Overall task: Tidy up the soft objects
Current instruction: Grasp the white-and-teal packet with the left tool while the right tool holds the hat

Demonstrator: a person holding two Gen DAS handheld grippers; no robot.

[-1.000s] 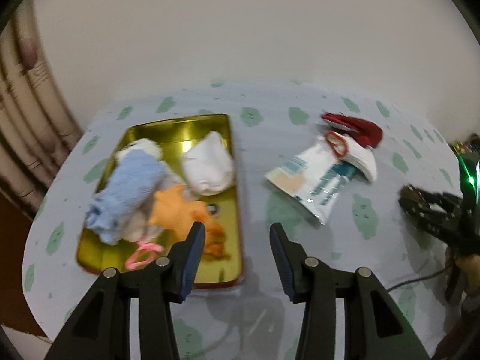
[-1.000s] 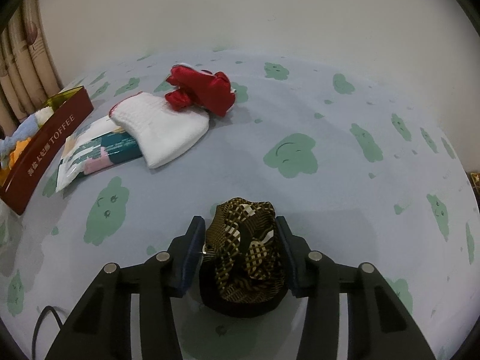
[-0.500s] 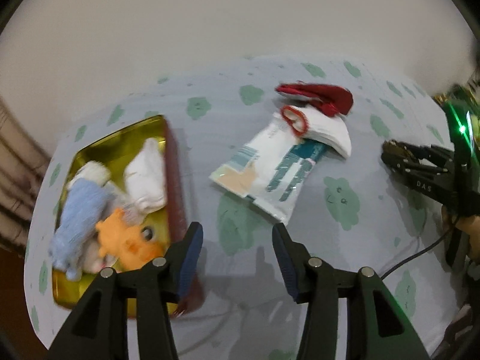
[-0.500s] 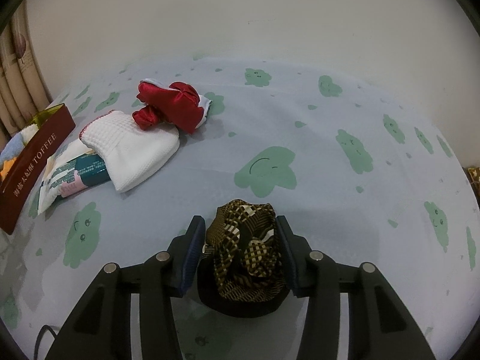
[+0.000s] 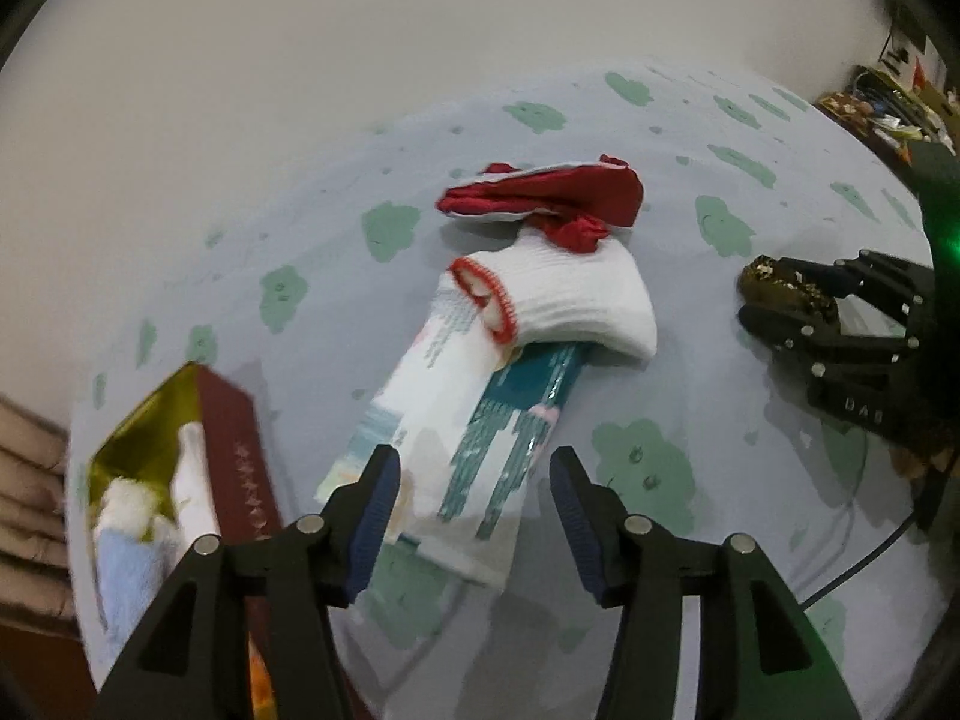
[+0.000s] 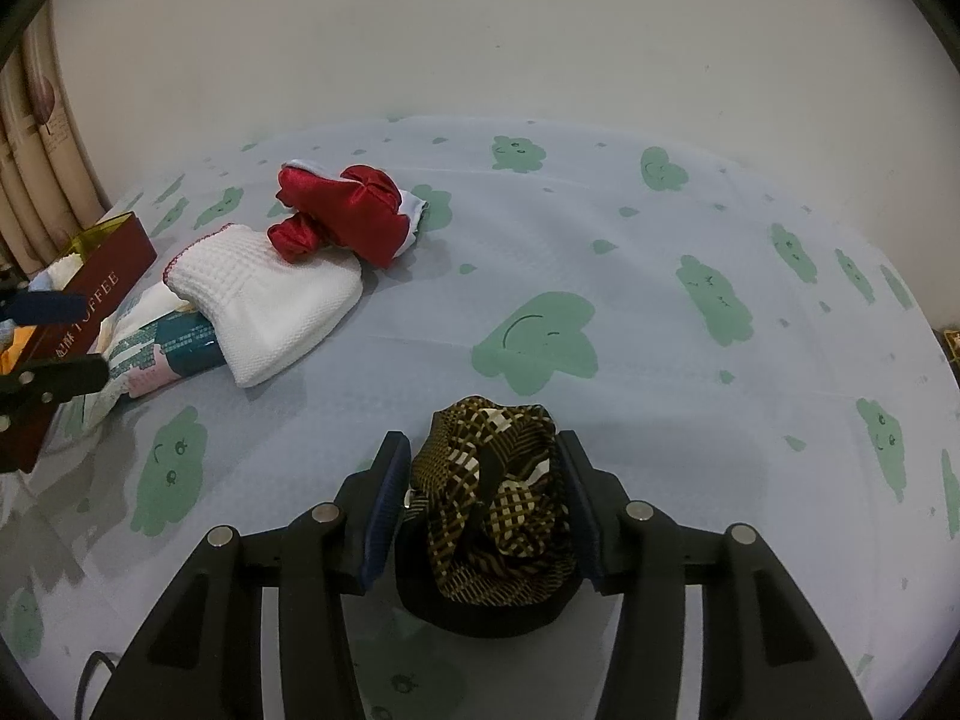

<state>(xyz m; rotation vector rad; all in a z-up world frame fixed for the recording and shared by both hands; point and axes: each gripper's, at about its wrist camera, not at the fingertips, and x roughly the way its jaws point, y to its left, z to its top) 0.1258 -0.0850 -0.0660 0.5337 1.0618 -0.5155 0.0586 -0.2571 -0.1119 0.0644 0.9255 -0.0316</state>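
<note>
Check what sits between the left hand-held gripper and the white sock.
A printed plastic packet lies there, its far end under the white sock; the left hand-held gripper is open above its near end. Left wrist view.

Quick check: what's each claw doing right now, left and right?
Left claw: open, holding nothing, above the plastic packet.
Right claw: shut on the brown patterned cloth.

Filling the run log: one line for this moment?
left gripper: open, over packet | right gripper: shut on patterned cloth | white sock, red cloth: on table
</note>
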